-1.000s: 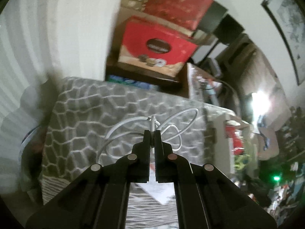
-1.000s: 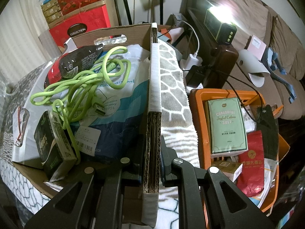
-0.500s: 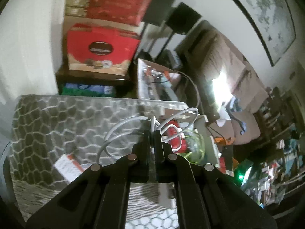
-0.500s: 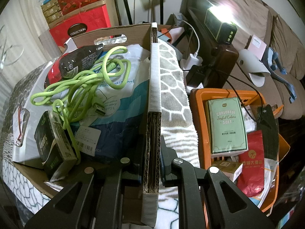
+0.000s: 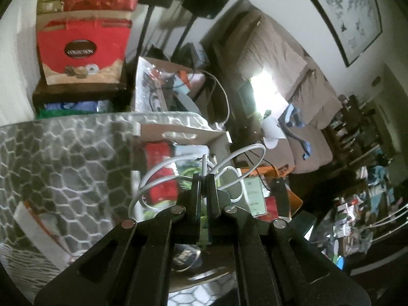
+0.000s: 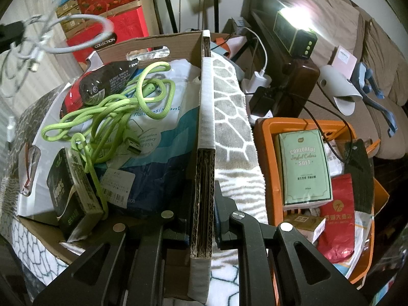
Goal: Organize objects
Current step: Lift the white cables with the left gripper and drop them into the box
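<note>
Two grippers: each one is closed on something.
Left gripper (image 5: 203, 178): fingers pressed together on a white cable (image 5: 178, 170), pinched at the very tips.
White cable: its loops fan out to both sides of the fingertips and beyond them, hanging free in the air; in the right wrist view it shows at upper left (image 6: 76, 35), above and to the left of the cardboard box, apart from the contents.
Right gripper (image 6: 202, 204): fingers clamped on the right wall of the cardboard box (image 6: 204, 117), one finger inside the box and one outside.
Cardboard box: open at the top and sitting on a grey patterned blanket (image 6: 229, 107).
Box contents: a green braided cable (image 6: 107, 112) tangled on top of a blue and white bag (image 6: 158, 148), a dark pouch (image 6: 104, 81) behind, a small dark carton (image 6: 71, 193) at the near left.
Orange basket (image 6: 265, 132): beside the box on the right, holding a pale green pack (image 6: 303, 163).
</note>
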The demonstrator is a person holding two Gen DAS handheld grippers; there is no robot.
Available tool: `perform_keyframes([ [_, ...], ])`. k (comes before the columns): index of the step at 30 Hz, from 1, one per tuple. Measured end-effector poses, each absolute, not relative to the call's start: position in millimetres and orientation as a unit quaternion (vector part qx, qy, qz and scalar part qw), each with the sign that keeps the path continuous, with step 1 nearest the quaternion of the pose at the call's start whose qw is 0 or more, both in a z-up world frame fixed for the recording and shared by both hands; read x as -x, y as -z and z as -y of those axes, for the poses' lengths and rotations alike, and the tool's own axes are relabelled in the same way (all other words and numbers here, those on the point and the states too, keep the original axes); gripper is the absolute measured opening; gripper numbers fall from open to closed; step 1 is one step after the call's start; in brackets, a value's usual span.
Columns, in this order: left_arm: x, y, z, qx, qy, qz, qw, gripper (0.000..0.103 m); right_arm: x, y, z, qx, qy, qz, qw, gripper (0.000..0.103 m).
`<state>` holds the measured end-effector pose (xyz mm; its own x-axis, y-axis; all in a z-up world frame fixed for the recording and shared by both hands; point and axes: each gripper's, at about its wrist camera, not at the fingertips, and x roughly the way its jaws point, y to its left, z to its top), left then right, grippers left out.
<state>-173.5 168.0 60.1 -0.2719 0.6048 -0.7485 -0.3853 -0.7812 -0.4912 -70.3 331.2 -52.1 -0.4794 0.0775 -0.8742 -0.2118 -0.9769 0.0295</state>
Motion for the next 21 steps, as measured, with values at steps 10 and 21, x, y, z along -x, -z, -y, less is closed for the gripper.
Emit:
perform_keyframes([
  [10, 179, -30, -195, 0.542, -0.772, 0.134, 0.304, 0.003, 69, 53, -330, 0.502, -0.858, -0.068, 0.082, 0.014],
  [21, 194, 15, -207, 0.565, -0.757, 0.184, 0.273, 0.003, 69, 53, -331, 0.502, -0.858, -0.068, 0.081, 0.014],
])
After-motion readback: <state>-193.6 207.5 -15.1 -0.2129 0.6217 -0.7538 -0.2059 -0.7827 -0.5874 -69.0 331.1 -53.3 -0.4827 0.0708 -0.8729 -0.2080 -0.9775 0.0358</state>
